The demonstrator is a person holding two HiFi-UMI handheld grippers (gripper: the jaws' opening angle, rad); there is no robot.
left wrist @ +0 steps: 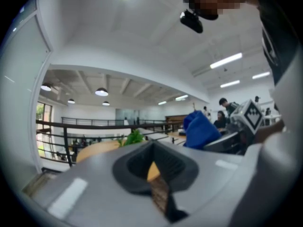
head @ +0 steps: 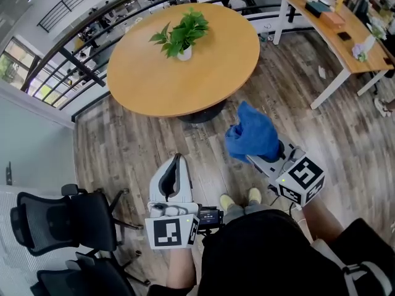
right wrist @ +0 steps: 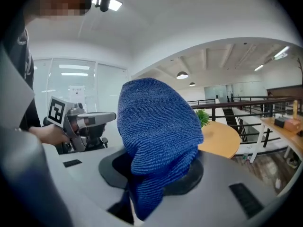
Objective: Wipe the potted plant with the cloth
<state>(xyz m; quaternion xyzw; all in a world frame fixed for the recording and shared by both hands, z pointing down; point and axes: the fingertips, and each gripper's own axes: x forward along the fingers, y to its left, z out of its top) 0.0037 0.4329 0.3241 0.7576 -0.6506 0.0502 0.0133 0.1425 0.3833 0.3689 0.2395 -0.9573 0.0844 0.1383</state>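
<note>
Table (head: 185,79) bears potted plant (head: 182,34), well beyond cloth (head: 253,133) in right tongs (head: 262,161).

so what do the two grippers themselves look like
Both are light grey moulded shells with dark pads lining the jaws. The left gripper and right gripper each carry a white cube with black square markers at the rear. A small black unit sits beside the left one's cube. The person wears a black top.

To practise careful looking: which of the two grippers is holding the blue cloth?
The right gripper: its jaws are shut on the blue cloth, which bunches out beyond them. The left gripper is shut too, but with nothing between its jaws.
</note>
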